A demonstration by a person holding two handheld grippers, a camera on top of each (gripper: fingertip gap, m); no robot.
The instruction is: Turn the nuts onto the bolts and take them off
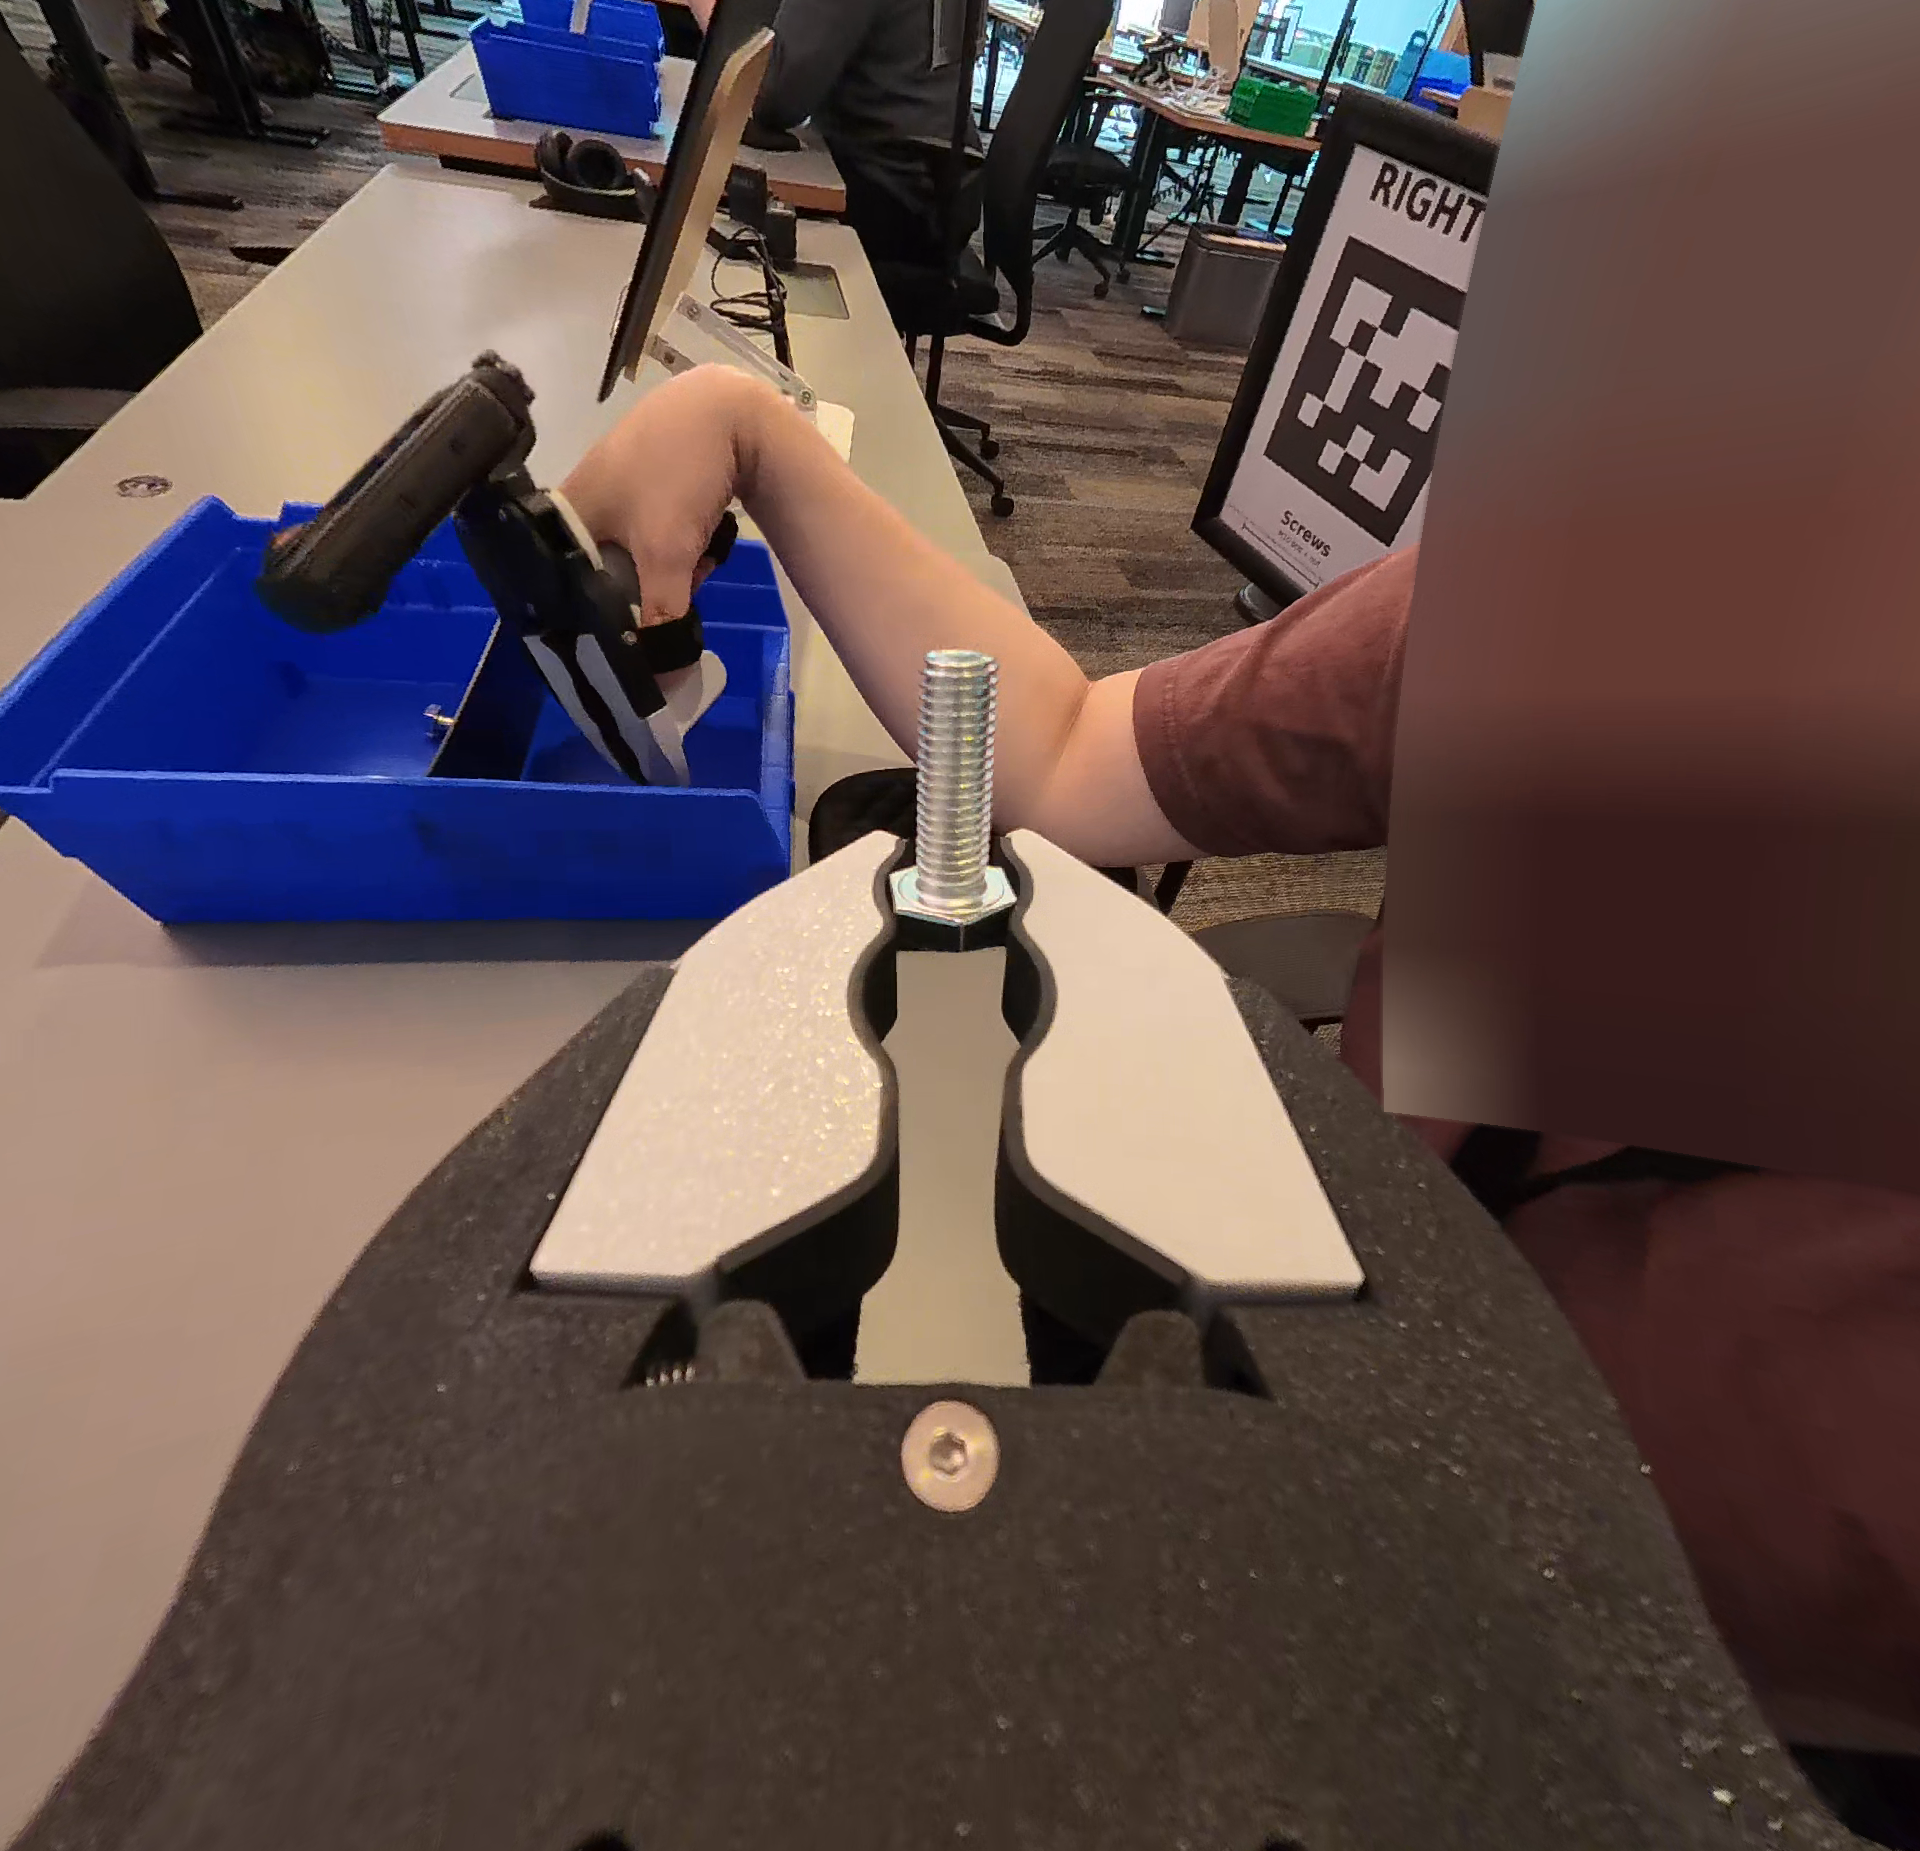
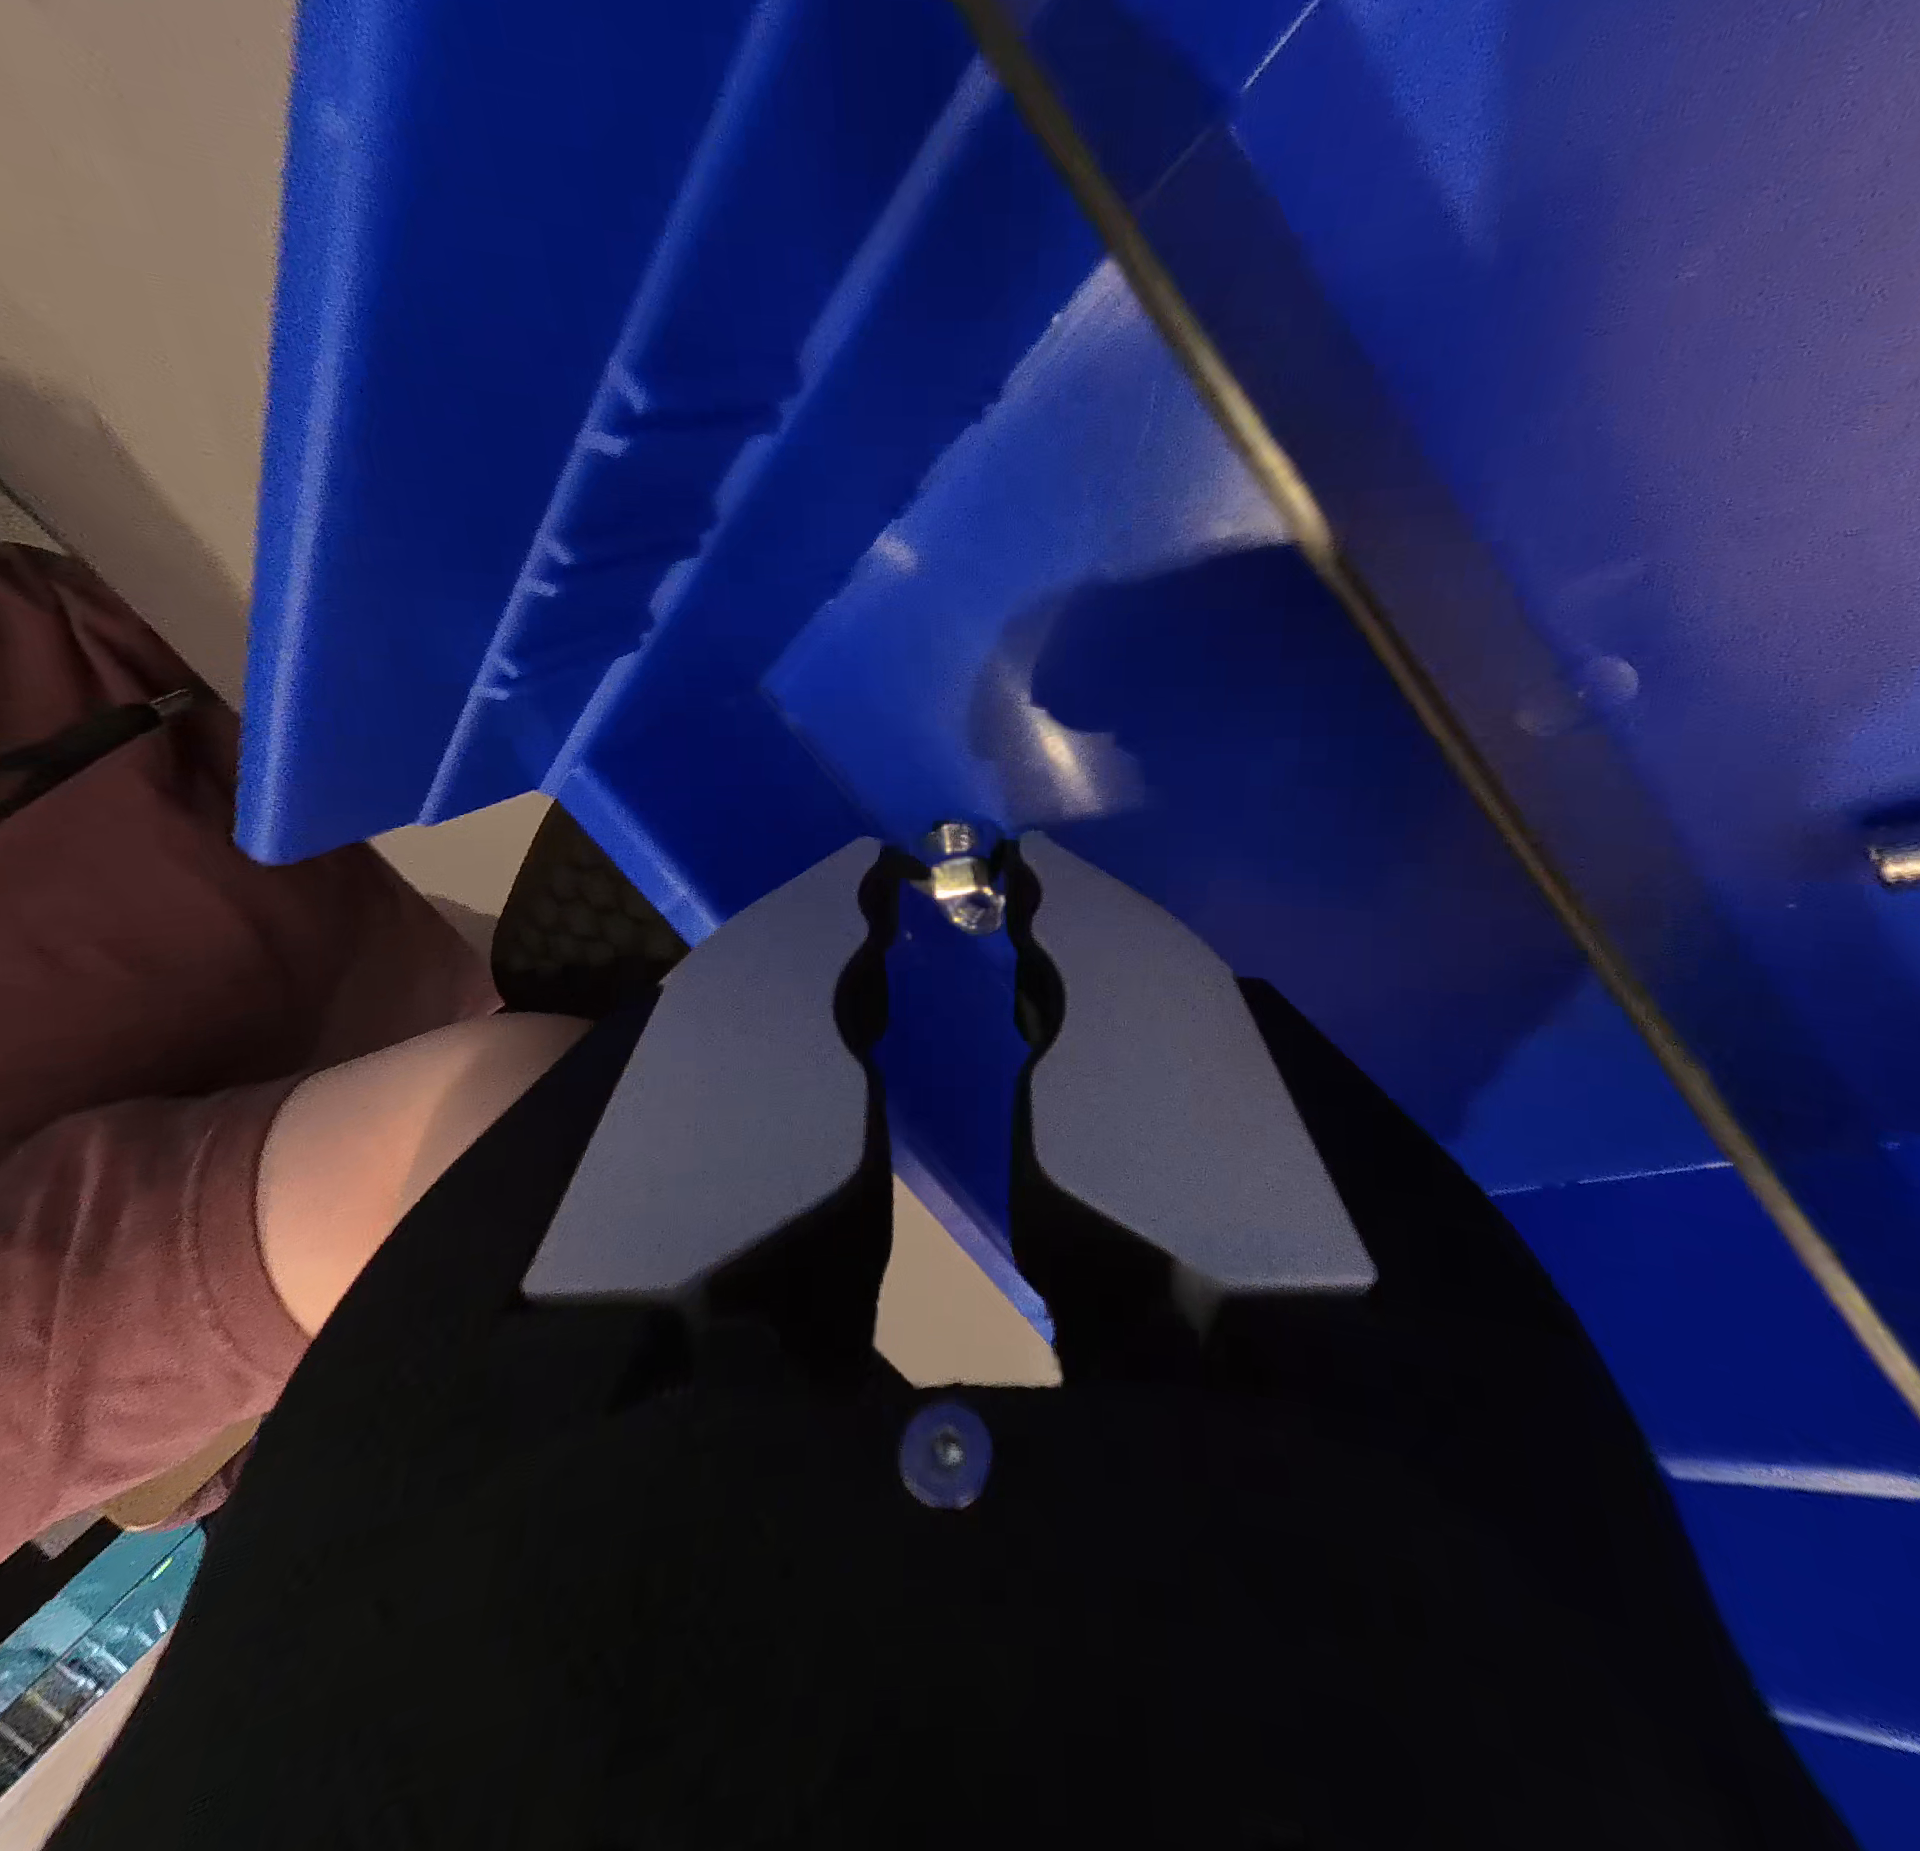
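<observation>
Between the tips of my left gripper (image 1: 948, 892) stands a bolt (image 1: 957, 778), upright, its zinc-bright threaded shank rising clear above the fingers. My fingers (image 1: 748, 1063), flat grey plates with a grainy sparkle and wavy black inner edges, are drawn in until only a narrow gap remains, and they clamp the bolt's hexagonal head at their notched ends. Below them spreads the gripper's black, rough-textured body with one round countersunk screw.

Off to my left on the pale grey tabletop (image 1: 208, 1126) sits a glossy blue plastic bin (image 1: 416, 845), rectangular, split by a thin dark divider (image 1: 462, 700). My right gripper (image 1: 660, 762) reaches down into its near-right compartment, held in my hand (image 1: 665, 492).

Seen from my right wrist, the right gripper (image 2: 951, 892) has its fingers nearly together over the bin's smooth blue floor (image 2: 935, 679). A small shiny hex nut (image 2: 966, 902) lies between the tips and looks pinched there, though motion blur keeps me from being certain. A second small metal piece (image 1: 442, 718) rests in the other compartment, just beside the divider.
</observation>
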